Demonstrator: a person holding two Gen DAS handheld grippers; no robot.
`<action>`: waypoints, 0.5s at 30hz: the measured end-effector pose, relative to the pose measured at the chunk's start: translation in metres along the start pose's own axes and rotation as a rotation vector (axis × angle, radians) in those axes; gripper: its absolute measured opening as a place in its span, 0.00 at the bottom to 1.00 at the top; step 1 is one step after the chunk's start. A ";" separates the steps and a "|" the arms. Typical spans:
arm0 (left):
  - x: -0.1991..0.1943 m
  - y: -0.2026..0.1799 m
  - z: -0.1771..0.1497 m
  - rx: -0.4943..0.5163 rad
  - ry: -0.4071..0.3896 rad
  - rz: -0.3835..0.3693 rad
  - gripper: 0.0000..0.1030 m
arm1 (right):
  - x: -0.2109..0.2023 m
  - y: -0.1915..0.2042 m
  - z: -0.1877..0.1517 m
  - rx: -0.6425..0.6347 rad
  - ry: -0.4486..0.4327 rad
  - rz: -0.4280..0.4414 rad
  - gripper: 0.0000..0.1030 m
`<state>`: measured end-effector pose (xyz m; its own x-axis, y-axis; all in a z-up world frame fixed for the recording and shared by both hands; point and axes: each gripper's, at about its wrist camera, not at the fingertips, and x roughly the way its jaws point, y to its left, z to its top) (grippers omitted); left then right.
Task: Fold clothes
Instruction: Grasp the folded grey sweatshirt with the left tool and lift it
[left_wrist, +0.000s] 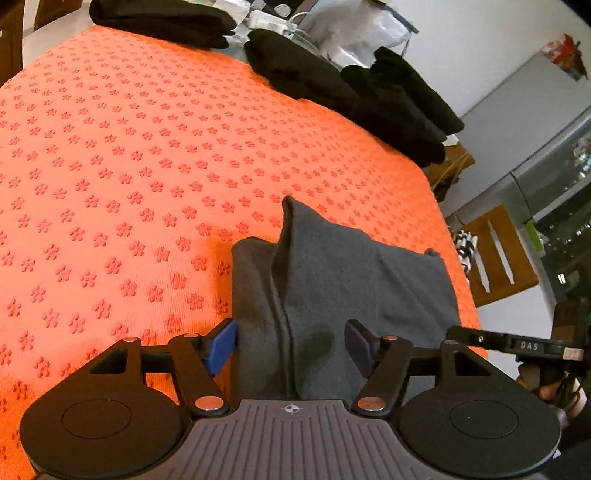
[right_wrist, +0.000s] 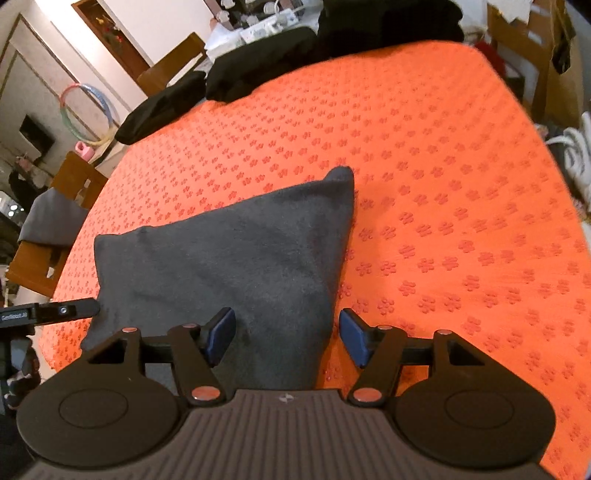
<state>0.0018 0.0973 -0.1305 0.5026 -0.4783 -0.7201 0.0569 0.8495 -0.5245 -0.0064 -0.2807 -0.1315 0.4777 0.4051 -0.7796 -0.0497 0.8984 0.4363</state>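
Tools left (left_wrist: 290, 345) and right (right_wrist: 286, 336) tilt downward over the grey garment (right_wrist: 229, 258), both released, pads clear of it.

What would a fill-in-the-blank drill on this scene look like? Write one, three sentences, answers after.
1. The grey garment lies on a cloth whose colour is ____.
2. The folded clothes piled at the far edge of the cloth are ____ in colour.
3. The pads of the left gripper and the right gripper are ____ in colour.

Answers: orange; black; blue
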 end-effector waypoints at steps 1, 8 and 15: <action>0.003 0.000 0.001 -0.001 0.000 0.006 0.65 | 0.002 -0.001 0.001 0.002 0.010 0.002 0.66; 0.010 -0.005 -0.001 -0.009 -0.003 0.037 0.67 | 0.011 0.004 0.003 -0.040 0.034 0.022 0.66; 0.012 -0.011 -0.001 -0.001 0.005 0.055 0.67 | 0.012 0.003 0.002 -0.049 0.017 0.025 0.63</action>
<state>0.0064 0.0821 -0.1336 0.5003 -0.4319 -0.7505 0.0282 0.8744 -0.4844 0.0005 -0.2739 -0.1387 0.4611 0.4303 -0.7761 -0.1050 0.8949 0.4338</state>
